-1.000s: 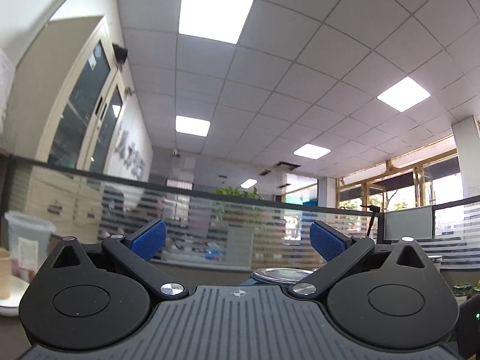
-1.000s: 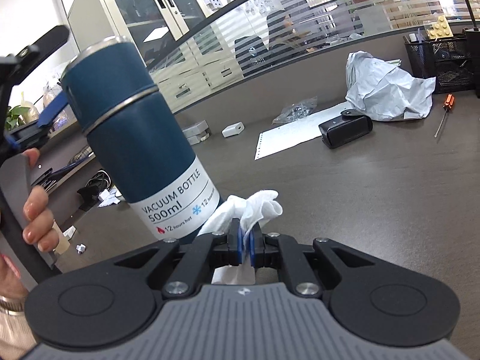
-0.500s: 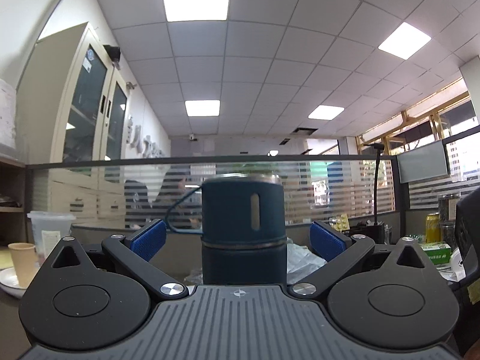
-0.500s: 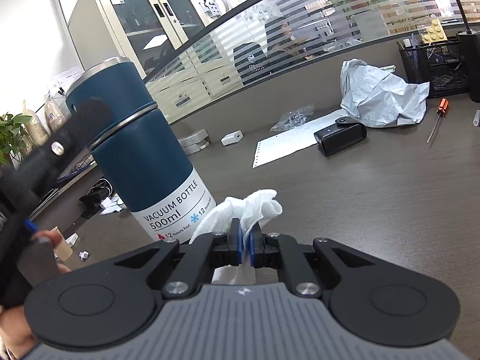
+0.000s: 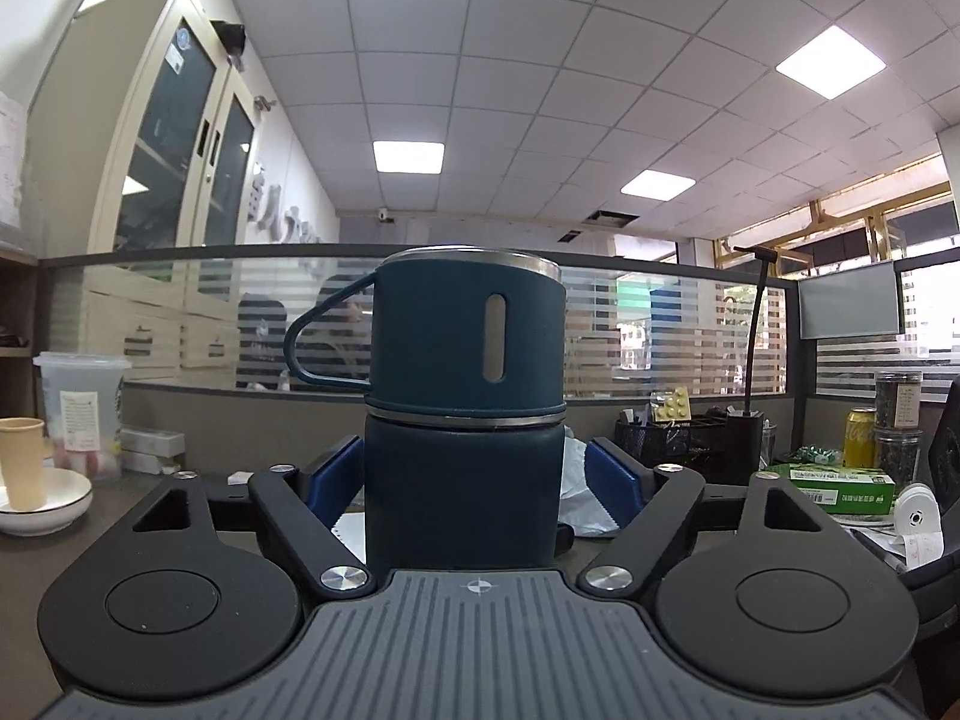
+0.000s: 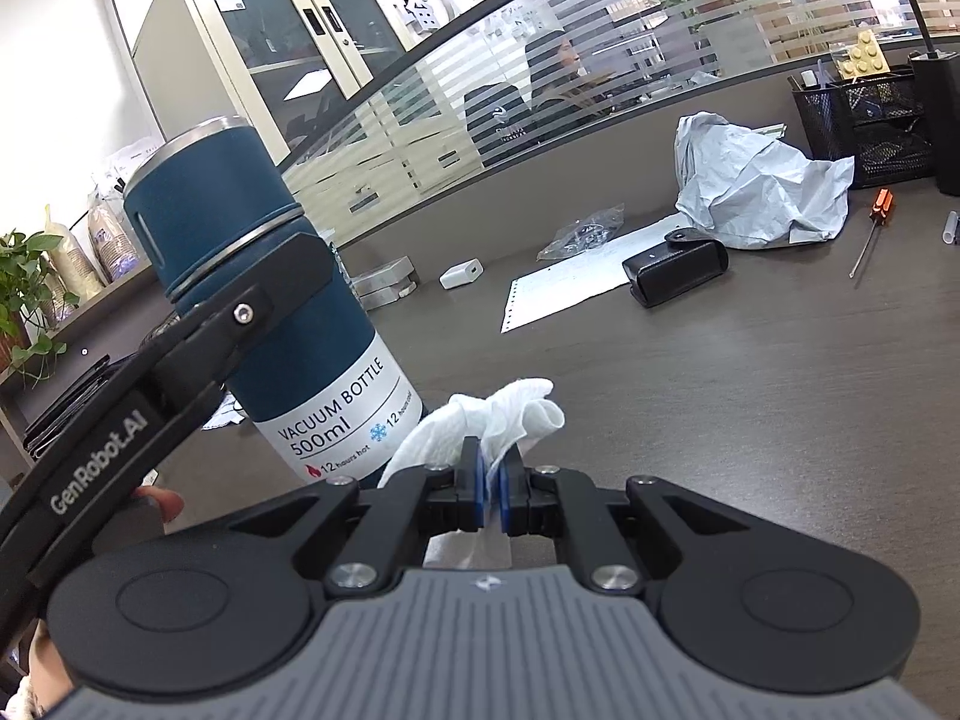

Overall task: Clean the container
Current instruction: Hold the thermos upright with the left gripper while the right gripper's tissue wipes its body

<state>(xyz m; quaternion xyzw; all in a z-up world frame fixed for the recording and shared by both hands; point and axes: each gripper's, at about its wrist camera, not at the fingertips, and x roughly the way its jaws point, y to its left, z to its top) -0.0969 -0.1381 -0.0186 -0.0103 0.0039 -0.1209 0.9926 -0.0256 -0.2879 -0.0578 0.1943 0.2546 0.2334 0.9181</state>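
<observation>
The task is judged to be at an early stage: the holding and the wiping tool are being readied, while no wiping of the container is shown. The blue vacuum bottle (image 6: 270, 306) is seen standing upright on the dark desk (image 6: 750, 408), its cup-style lid (image 5: 468, 330) in place on top, so the inside is not yet reachable. The left gripper (image 5: 474, 480) is placed level around the bottle's body just under the lid seam, and its jaws are closing on it; the blue pads (image 5: 333, 474) are seen close against the two sides, though whether they already press cannot be told for certain. The right gripper (image 6: 491, 486) is shut almost fully, and a crumpled white tissue (image 6: 498, 420) is pinched between its pads, held just beside the bottle's labelled lower part but apart from it. A fingertip of the person (image 6: 159, 501) is visible under the left gripper. What is left, by this reading, is nearly everything: the bottle is to be steadied, the tissue brought onto its surface and rubbed over it, and possibly the lid taken off.
</observation>
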